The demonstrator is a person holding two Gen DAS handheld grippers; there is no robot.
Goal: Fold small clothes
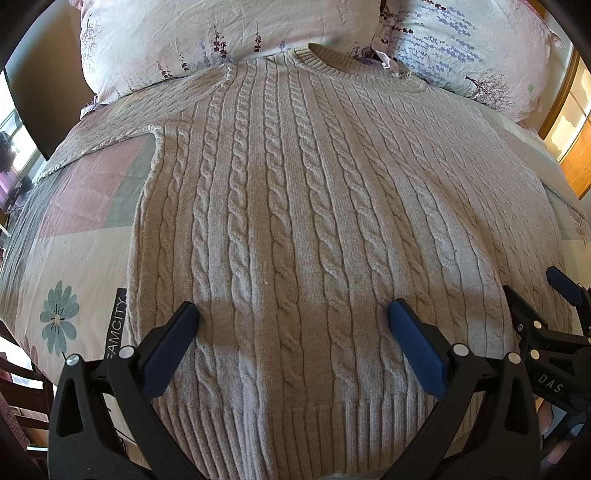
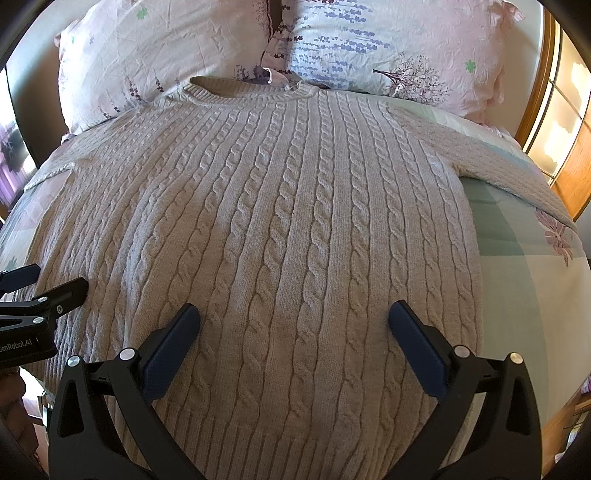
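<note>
One beige cable-knit sweater (image 1: pixel 295 206) is lying flat, front up, on a bed with a patchwork quilt (image 1: pixel 74 236), its round collar (image 1: pixel 354 61) pointing toward 12 o'clock and its ribbed hem (image 1: pixel 295 424) sitting at 6 o'clock. Its two sleeves are stretching out sideways, one toward 9 o'clock (image 1: pixel 110 136) and one toward 3 o'clock (image 2: pixel 517 173). Two flowered pillows are leaning behind the collar, one at 11 o'clock (image 1: pixel 192 33) and one at 1 o'clock (image 1: pixel 472 51). Two claws are hovering over the lower part of the sweater: the left gripper (image 1: pixel 293 325) is standing with its two blue fingers spread wide, gripping nothing, and the right gripper (image 2: pixel 293 325) is likewise spread wide and empty. A wooden frame (image 2: pixel 569 155) is showing at 3 o'clock.
</note>
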